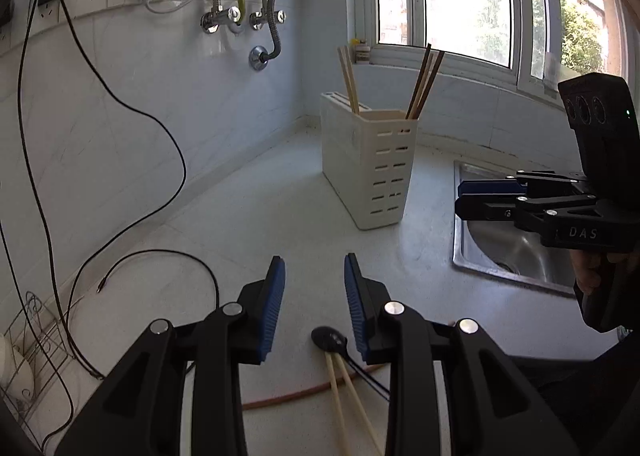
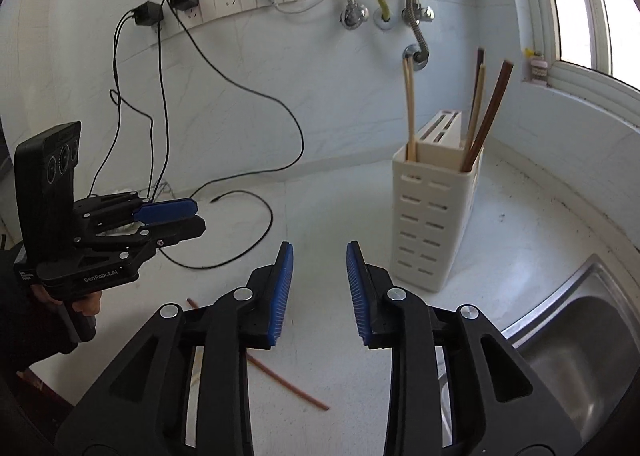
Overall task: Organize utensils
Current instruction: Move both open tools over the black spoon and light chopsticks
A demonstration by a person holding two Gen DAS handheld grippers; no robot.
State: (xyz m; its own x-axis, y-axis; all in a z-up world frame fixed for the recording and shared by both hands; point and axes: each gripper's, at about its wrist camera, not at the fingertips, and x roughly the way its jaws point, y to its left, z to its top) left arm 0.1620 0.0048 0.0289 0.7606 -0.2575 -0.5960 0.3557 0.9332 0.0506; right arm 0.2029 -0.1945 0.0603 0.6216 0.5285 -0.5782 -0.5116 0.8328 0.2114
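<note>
White kitchen surface (image 1: 256, 216) beside the sink (image 1: 516, 252) carries a slotted utensil holder (image 1: 376, 168) already stocked with pale chopsticks (image 1: 348, 76) and dark chopsticks (image 1: 424, 80). Both the left hand-held gripper (image 1: 314, 276) and right hand-held gripper (image 2: 320, 268) hang partly open, holding nothing. Still loose: a black spoon (image 1: 329, 339), two light chopsticks (image 1: 344, 396) and a reddish chopstick (image 2: 292, 384), so the job looks roughly half done.

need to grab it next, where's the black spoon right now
In the left wrist view the black spoon lies on the counter at the bottom centre, just under the left tool, its bowl touching the tips of two pale chopsticks.
</note>
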